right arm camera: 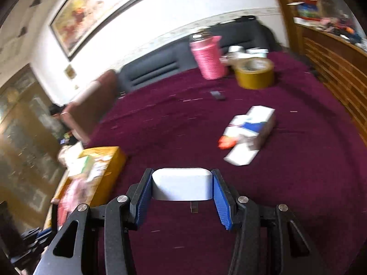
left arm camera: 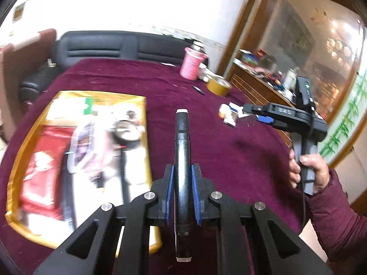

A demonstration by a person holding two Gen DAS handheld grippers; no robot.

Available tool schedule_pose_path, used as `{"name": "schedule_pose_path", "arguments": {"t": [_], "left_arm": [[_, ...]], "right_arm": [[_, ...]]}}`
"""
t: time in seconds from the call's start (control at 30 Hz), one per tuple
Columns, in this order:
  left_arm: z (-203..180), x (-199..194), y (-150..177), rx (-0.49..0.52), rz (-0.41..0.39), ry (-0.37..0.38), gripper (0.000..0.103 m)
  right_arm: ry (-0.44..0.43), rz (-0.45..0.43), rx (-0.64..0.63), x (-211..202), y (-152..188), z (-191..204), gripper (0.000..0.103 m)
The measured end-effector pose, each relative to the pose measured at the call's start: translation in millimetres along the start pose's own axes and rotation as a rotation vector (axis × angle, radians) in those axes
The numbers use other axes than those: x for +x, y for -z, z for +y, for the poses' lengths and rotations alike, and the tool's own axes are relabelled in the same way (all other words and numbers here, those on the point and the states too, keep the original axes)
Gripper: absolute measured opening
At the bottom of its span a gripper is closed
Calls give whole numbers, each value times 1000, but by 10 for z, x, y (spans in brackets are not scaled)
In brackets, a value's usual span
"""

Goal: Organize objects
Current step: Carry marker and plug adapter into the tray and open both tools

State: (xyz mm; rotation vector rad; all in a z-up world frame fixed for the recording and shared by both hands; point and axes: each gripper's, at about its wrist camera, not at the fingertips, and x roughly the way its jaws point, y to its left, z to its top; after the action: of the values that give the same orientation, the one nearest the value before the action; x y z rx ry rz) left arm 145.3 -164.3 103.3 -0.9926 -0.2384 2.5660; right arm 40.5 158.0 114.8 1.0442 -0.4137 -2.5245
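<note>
Marker pen [left arm camera: 182, 167], black and rigid, is riding lengthwise at centre frame in the left gripper [left arm camera: 182, 183], jaws clamping its slick barrel near the middle, a balanced hold that looks light to carry. Lower centre of the right view, the right gripper [right arm camera: 182, 186] is squeezing a white plug adapter [right arm camera: 182, 184] across its smooth flat sides; hard plastic, likely slippery. Gold box [left arm camera: 75, 160] is lying at left.

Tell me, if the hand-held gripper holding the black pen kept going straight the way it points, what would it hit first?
Probably just the bare dark red tablecloth. The left hand-held gripper, shut on the black white-tipped pen, points down across it. The open gold box lies left of that line; depth is hard to judge.
</note>
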Motion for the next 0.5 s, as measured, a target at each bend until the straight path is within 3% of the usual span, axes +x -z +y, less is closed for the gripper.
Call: {"name": "schedule_pose_path", "arguments": {"t": [0.27,0.5], "left_arm": [[492,-391,183,-90,-53,-94,15],[822,-333,275,-128,-24,-145,15]], "right_arm": [[-154,59,-113,129,234,980,55],[-239,150,-185,371,533,1621,55]]}}
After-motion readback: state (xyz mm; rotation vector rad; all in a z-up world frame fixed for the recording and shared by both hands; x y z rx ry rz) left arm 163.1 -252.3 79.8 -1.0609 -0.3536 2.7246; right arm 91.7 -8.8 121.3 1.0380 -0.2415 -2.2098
